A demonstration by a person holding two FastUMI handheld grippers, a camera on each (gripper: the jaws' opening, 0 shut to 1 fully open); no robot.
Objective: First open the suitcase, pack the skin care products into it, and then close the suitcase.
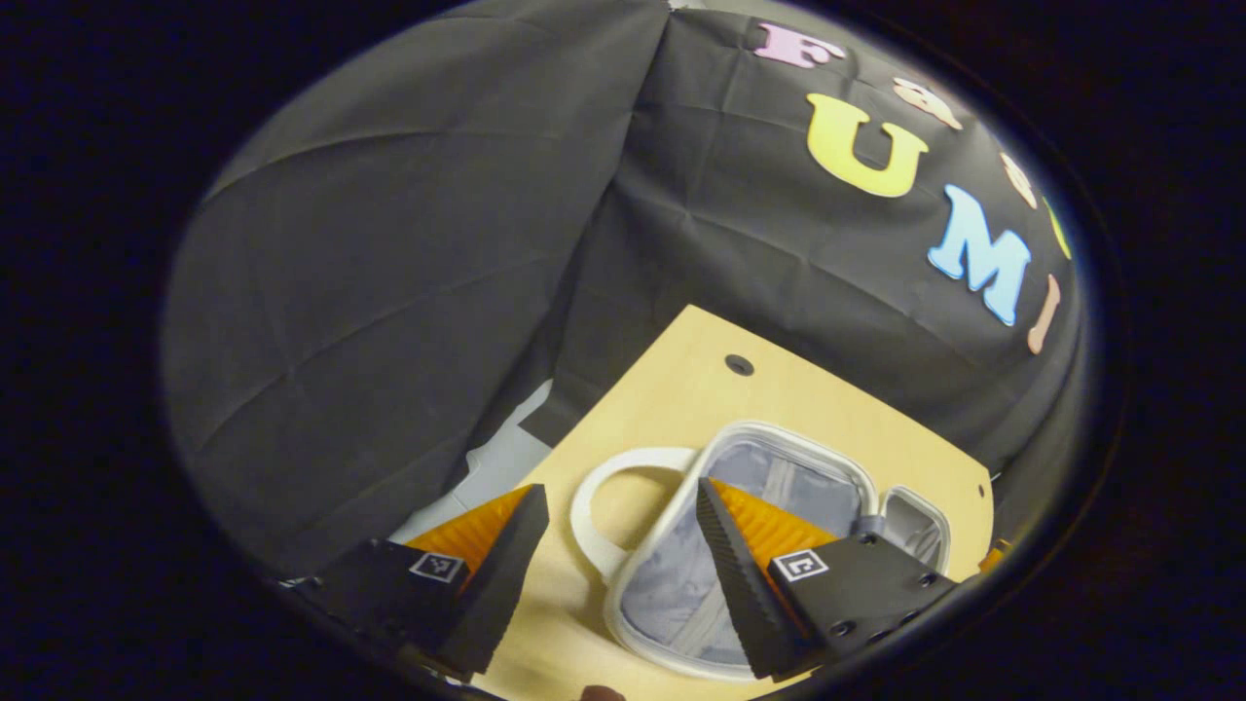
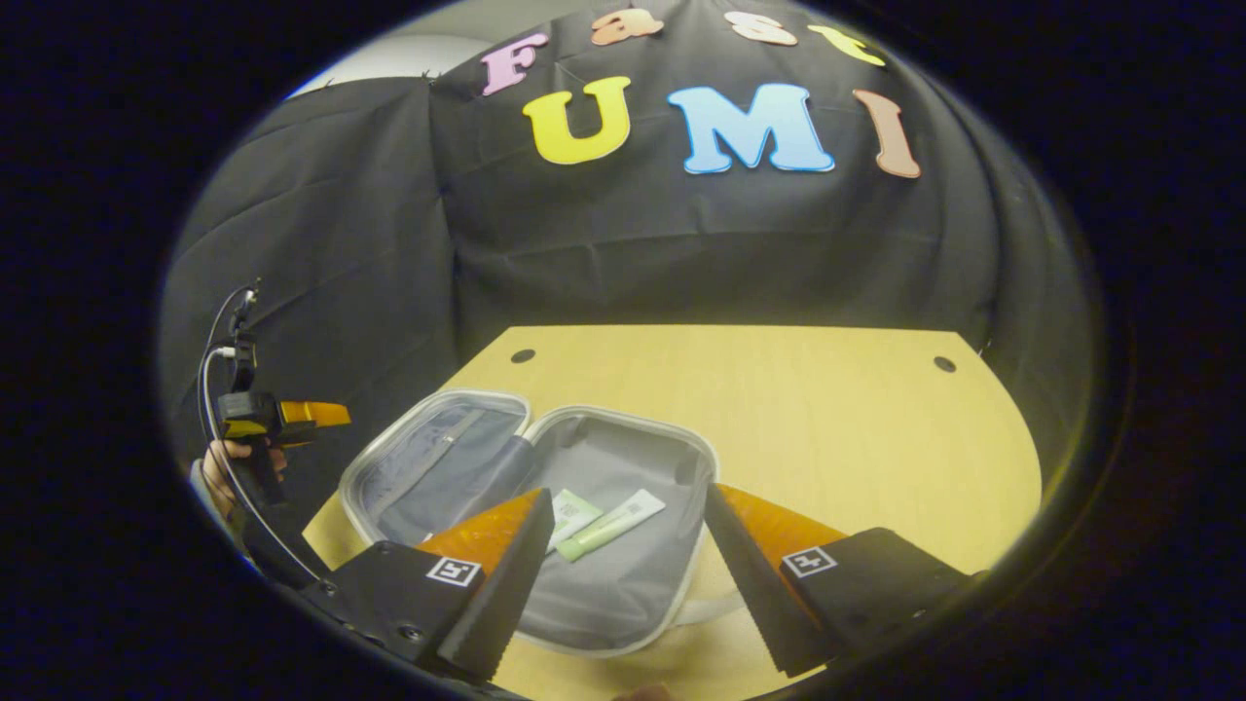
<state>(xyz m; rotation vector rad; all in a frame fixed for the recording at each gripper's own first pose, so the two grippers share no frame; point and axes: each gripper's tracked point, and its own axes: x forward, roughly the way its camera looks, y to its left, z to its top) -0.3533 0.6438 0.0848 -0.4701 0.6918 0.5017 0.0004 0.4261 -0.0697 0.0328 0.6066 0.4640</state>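
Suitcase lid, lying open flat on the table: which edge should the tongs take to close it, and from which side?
Probably the lid rim farthest from the hinge, approached from the left by the left tongs. That raised pale rim is exposed, and the tubes lie in the other half.

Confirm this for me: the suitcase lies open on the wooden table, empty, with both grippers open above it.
Not empty. In the right gripper view the open suitcase on the table holds two skin care tubes on its grey lining. Both the right gripper and left gripper are open.
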